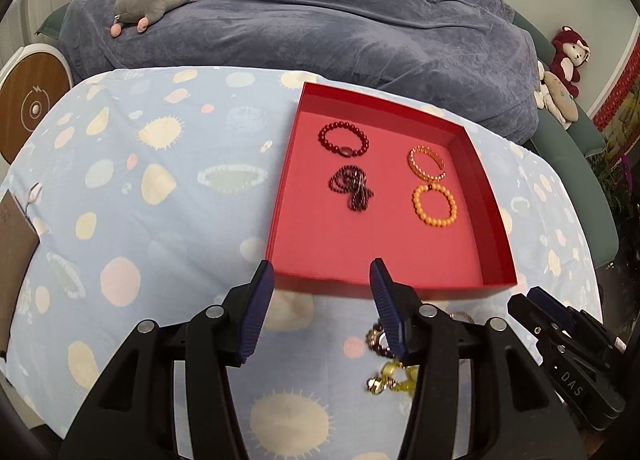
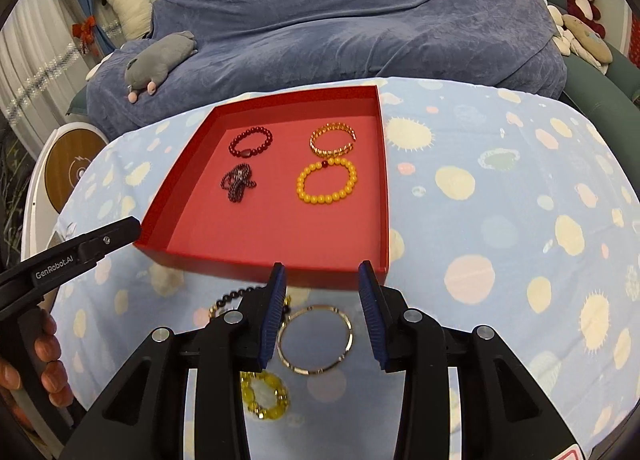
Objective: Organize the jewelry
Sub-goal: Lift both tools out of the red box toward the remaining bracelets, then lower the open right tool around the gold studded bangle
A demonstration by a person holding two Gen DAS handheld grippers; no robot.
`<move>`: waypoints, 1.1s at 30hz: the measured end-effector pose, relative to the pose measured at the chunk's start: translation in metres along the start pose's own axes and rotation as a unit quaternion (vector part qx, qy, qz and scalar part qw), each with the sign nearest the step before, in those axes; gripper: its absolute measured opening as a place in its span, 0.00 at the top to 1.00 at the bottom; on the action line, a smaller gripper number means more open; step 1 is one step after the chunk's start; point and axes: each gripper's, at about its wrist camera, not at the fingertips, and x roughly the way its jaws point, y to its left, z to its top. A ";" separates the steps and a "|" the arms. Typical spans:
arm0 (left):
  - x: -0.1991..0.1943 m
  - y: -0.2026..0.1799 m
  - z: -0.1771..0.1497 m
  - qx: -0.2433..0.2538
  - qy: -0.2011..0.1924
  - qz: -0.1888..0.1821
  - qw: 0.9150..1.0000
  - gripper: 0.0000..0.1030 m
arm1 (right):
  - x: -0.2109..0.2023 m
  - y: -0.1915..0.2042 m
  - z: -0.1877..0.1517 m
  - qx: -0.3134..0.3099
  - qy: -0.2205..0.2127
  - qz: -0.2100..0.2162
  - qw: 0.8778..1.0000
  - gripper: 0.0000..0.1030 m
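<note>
A red tray (image 1: 496, 220) (image 2: 384, 188) on the patterned cloth holds a dark red bead bracelet (image 1: 343, 139) (image 2: 250, 143), a dark bead chain (image 1: 352, 188) (image 2: 238, 182), a gold link bracelet (image 1: 426, 163) (image 2: 333, 139) and an orange bead bracelet (image 1: 435, 205) (image 2: 326, 181). In front of the tray lie a thin metal bangle (image 2: 316, 339), a yellow bead bracelet (image 2: 265, 396) (image 1: 390, 378) and a dark-and-gold bead bracelet (image 2: 228, 298) (image 1: 374, 338). My left gripper (image 1: 320, 280) is open and empty. My right gripper (image 2: 322, 280) is open and empty above the bangle.
A bed with a blue-grey blanket (image 1: 320, 20) and a grey plush toy (image 1: 154, 0) lies behind the table. A round wooden-topped device (image 1: 28, 108) stands at the left. Plush toys (image 1: 568, 60) sit at the right.
</note>
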 end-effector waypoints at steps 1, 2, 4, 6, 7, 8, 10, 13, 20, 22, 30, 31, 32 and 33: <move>-0.002 -0.001 -0.007 0.001 0.003 0.000 1.000 0.54 | -0.001 -0.001 -0.007 0.002 0.005 -0.001 1.000 0.64; -0.003 -0.002 -0.014 0.003 0.007 0.000 1.000 0.54 | -0.003 -0.002 -0.014 0.002 0.010 -0.002 1.000 0.64; -0.004 -0.004 -0.027 0.007 0.013 0.002 1.000 0.54 | -0.006 -0.003 -0.027 0.005 0.018 -0.002 1.000 0.64; -0.006 -0.005 -0.039 0.011 0.018 0.001 1.000 0.54 | -0.008 -0.003 -0.039 0.006 0.026 -0.003 1.000 0.64; -0.007 -0.006 -0.044 0.011 0.021 -0.001 1.000 0.54 | -0.009 -0.003 -0.043 0.006 0.030 -0.003 1.000 0.64; -0.008 -0.007 -0.049 0.012 0.024 -0.004 1.000 0.54 | -0.010 -0.003 -0.048 0.006 0.032 -0.004 0.999 0.64; -0.009 -0.009 -0.059 0.015 0.031 -0.005 0.999 0.54 | -0.012 -0.003 -0.058 0.008 0.039 -0.004 0.999 0.64; -0.010 -0.013 -0.074 0.022 0.039 -0.007 0.999 0.54 | -0.013 -0.004 -0.068 0.015 0.045 -0.003 0.999 0.64; -0.008 -0.018 -0.091 0.030 0.052 -0.005 0.998 0.53 | -0.005 -0.003 -0.074 0.012 0.050 -0.008 0.999 0.64; -0.006 -0.018 -0.092 0.030 0.054 -0.004 0.998 0.52 | -0.001 -0.003 -0.070 0.014 0.052 -0.007 0.999 0.64; 0.001 -0.014 -0.089 0.028 0.053 0.006 0.998 0.46 | 0.021 0.009 -0.055 -0.004 0.050 -0.015 0.999 0.49; 0.002 -0.013 -0.089 0.027 0.053 0.007 0.998 0.46 | 0.024 0.011 -0.053 -0.006 0.050 -0.017 0.999 0.49; 0.003 -0.012 -0.088 0.026 0.053 0.006 0.998 0.46 | 0.027 0.012 -0.051 -0.008 0.051 -0.019 0.998 0.48; 0.004 -0.011 -0.087 0.026 0.053 0.008 0.998 0.46 | 0.031 0.013 -0.050 -0.009 0.052 -0.021 0.998 0.48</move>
